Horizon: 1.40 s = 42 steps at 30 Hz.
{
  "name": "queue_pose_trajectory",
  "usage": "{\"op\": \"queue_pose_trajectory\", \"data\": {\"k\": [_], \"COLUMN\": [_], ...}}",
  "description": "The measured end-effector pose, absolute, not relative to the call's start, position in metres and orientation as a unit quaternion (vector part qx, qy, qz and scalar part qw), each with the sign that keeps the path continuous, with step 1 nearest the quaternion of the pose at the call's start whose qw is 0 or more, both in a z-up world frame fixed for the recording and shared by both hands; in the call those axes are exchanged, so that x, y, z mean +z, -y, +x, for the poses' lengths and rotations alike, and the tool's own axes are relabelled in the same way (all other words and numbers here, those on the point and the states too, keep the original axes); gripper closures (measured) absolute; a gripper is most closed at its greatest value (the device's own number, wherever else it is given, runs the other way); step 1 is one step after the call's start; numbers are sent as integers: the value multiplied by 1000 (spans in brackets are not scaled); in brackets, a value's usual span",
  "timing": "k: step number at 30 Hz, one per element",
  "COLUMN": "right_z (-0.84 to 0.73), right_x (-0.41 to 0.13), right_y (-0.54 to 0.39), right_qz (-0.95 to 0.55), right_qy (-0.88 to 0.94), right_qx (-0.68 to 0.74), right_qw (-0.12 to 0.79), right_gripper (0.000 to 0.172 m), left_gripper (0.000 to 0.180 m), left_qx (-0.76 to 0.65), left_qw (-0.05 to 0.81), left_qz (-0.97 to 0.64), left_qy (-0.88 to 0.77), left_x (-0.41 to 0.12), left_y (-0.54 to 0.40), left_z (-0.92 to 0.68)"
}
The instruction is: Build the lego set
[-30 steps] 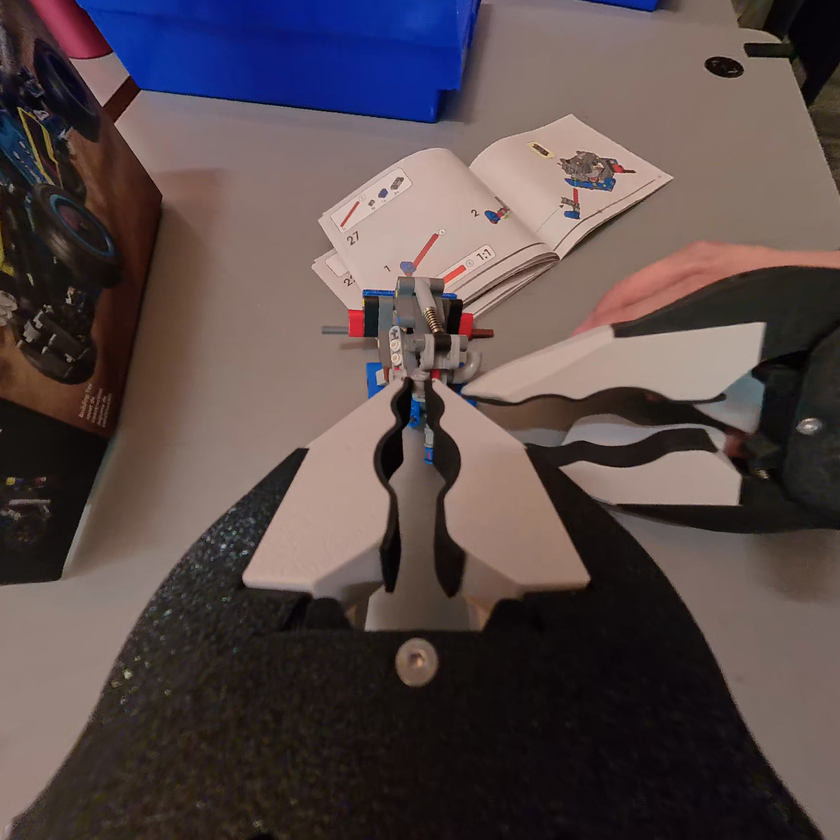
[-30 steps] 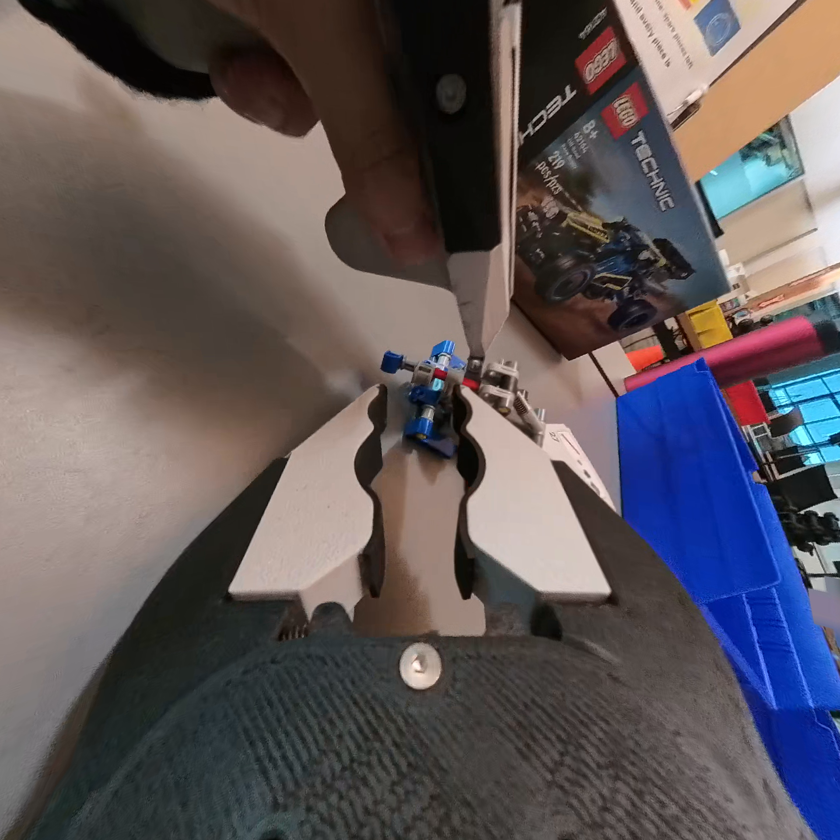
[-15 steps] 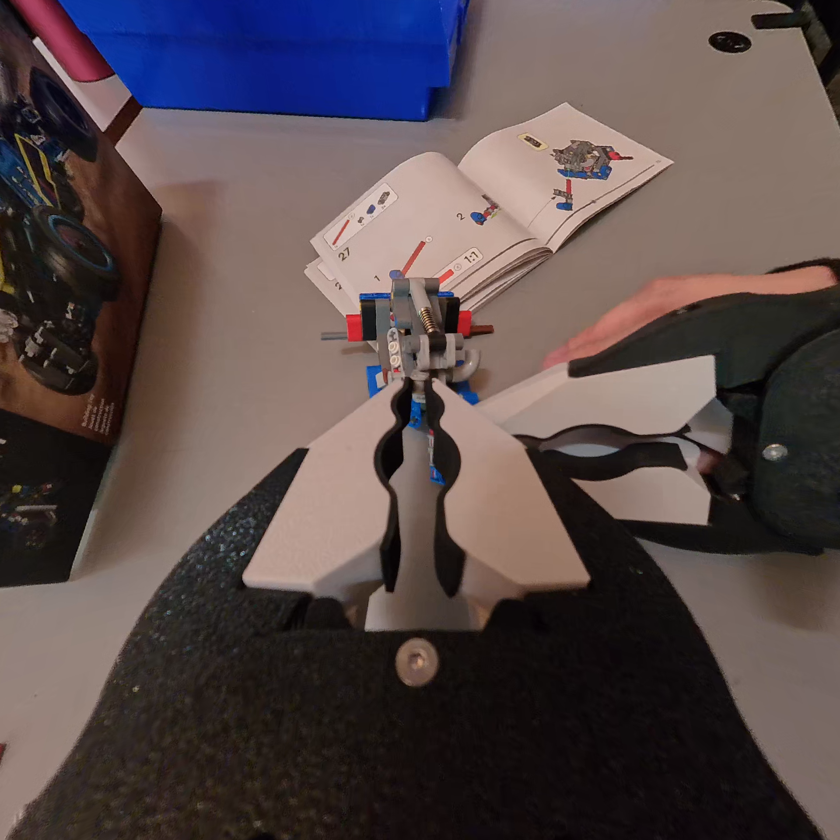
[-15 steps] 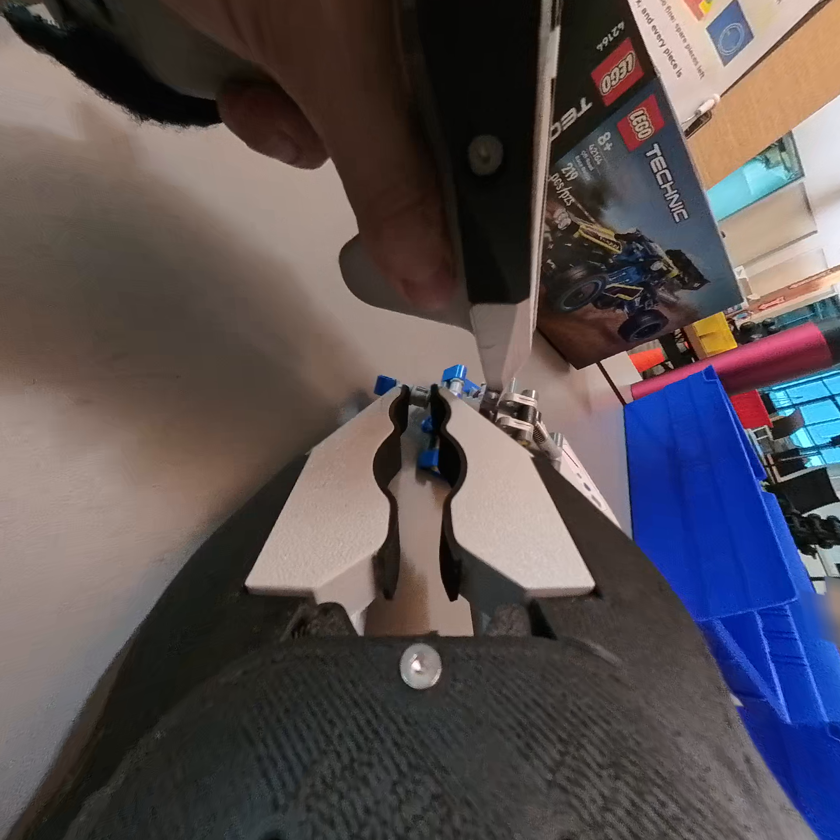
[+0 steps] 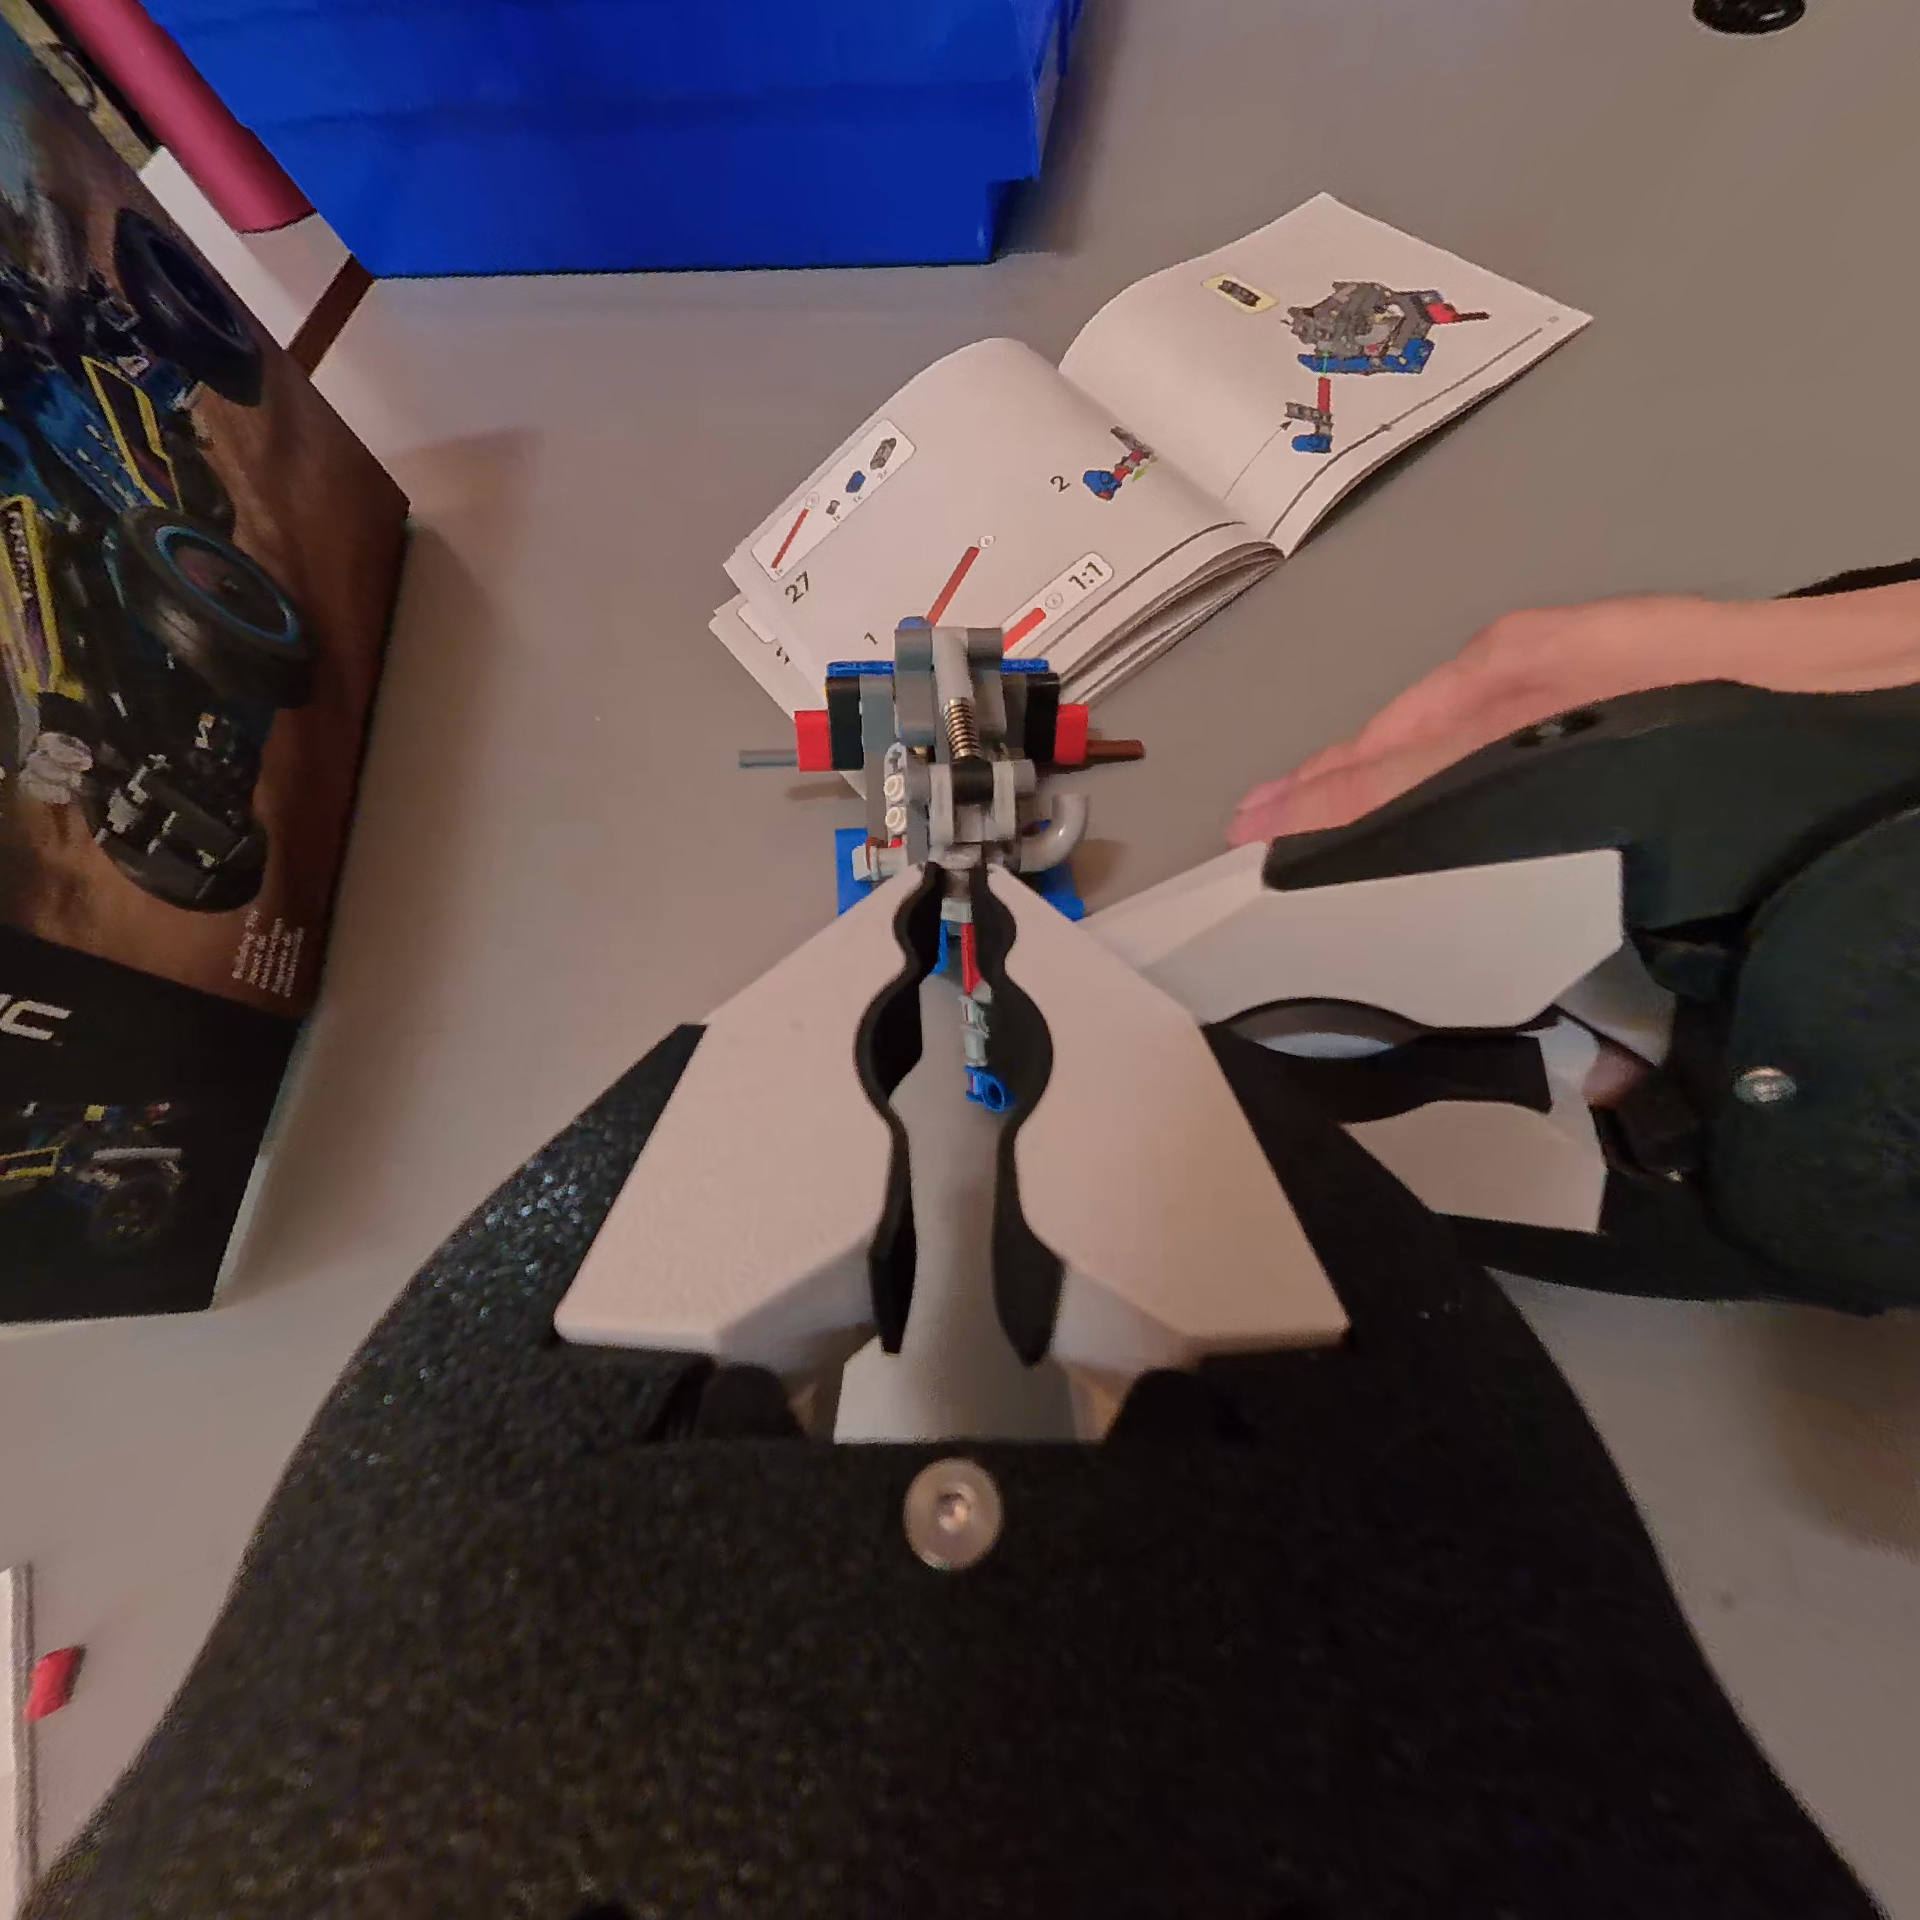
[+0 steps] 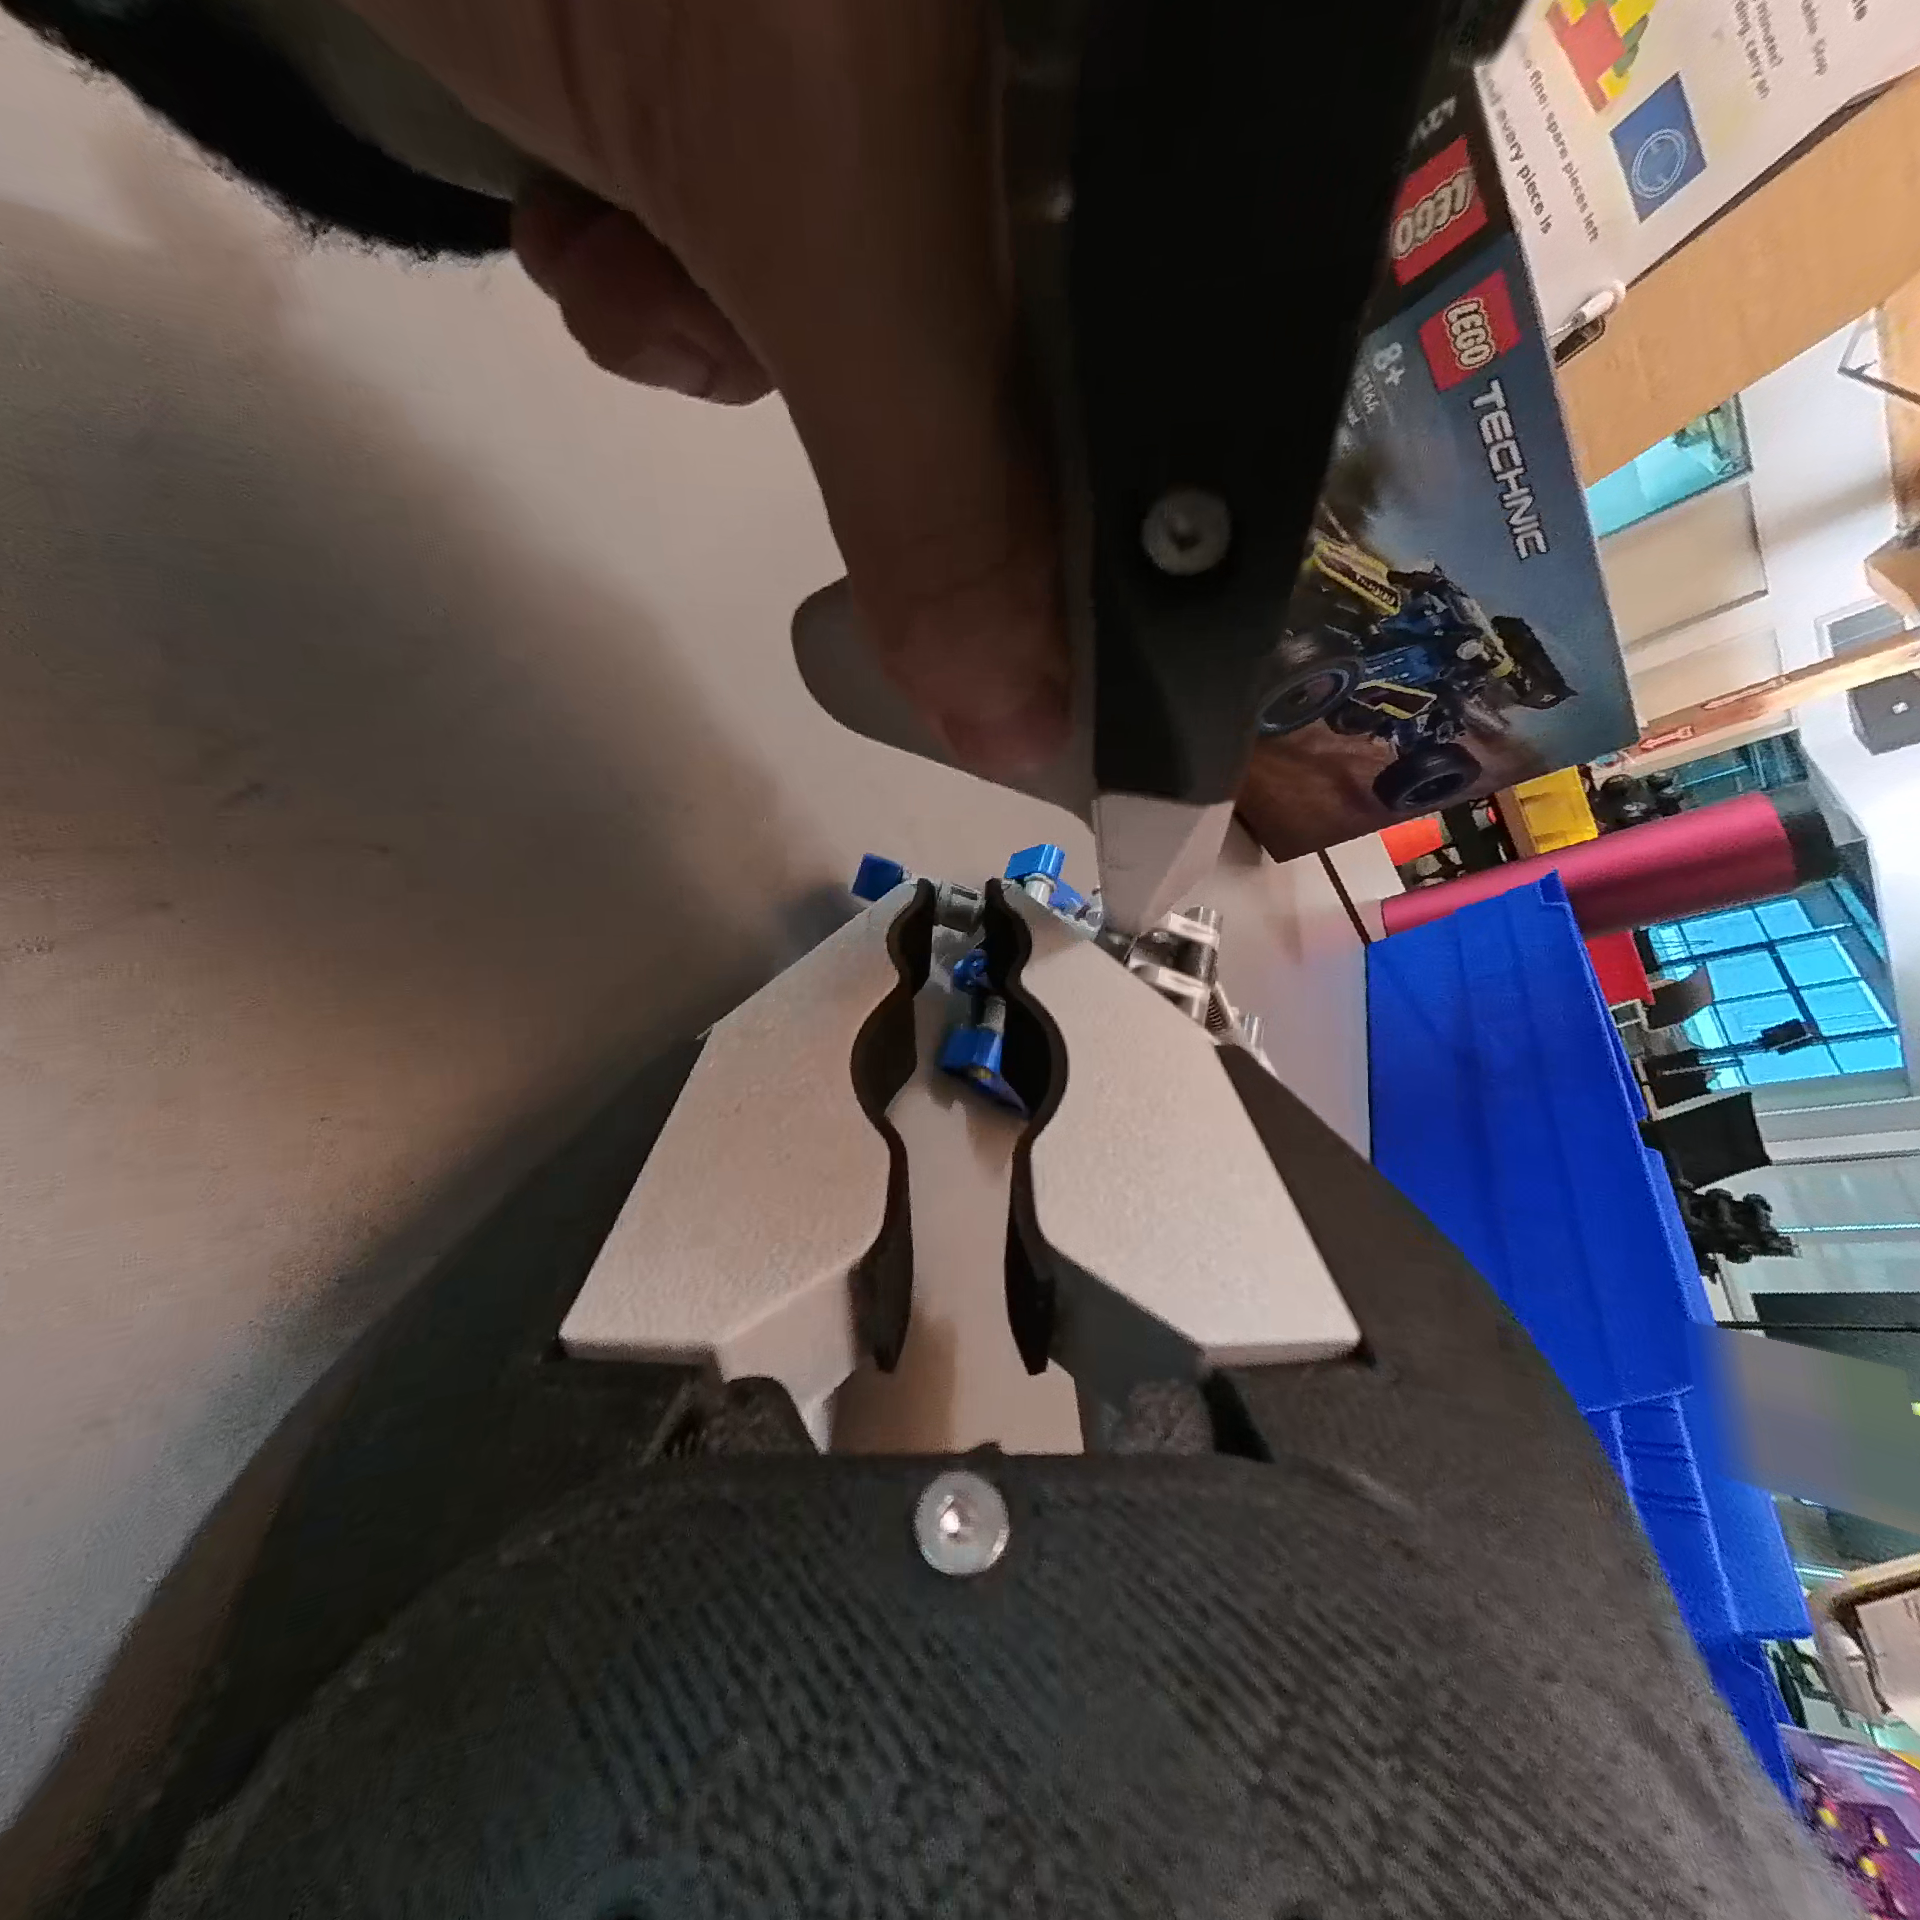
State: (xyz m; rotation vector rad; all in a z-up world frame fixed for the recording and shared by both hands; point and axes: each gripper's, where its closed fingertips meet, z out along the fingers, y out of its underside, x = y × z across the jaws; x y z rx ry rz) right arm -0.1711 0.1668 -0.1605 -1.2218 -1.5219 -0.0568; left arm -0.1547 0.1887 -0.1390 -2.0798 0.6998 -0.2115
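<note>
My left wrist camera looks steeply down along my left tongs at the grey desk, close above the brick assembly. My right wrist camera is rolled sideways, low and near the desk, facing the toy box. Both views share the assembly, box and blue bins.

The right gripper has its fingertips hidden behind the left gripper, whose own tips cover the near base of the toy-brick assembly. The blue bins and the printed box are cut off by the far and left edges. A small red piece at the near left is blurred.
</note>
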Motion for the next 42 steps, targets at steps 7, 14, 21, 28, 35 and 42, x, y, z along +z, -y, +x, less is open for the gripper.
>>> {"op": "queue_pose_trajectory", "data": {"k": [7,14,21,28,35,42], "right_z": [-169,-162,-160,-167,-173,-175], "right_x": [-154,-137,-130,-127,-133,-141], "right_y": [-170,-186,-194,-201,-205,-206], "right_qz": [-531,-559,-552,-560,-586,-587], "right_qy": [623,561,543,540,534,550], "right_qx": [-13,-10,-29,-11,24,12], "right_qw": [574,610,632,628,609,593], "right_gripper": [155,104,80,72,79,91], "left_gripper": [178,179,178,178,178,178], "left_qx": [-70,-87,-81,-89,-95,-97], "left_qw": [447,441,437,431,431,431], "left_qz": [-844,-849,-852,-856,-857,-857], "left_qy": [-286,-276,-277,-272,-266,-266], "left_x": [-138,-138,-139,-140,-141,-142], "left_y": [-190,-190,-190,-191,-193,-193], "left_z": [-155,-156,-156,-157,-161,-161]}}
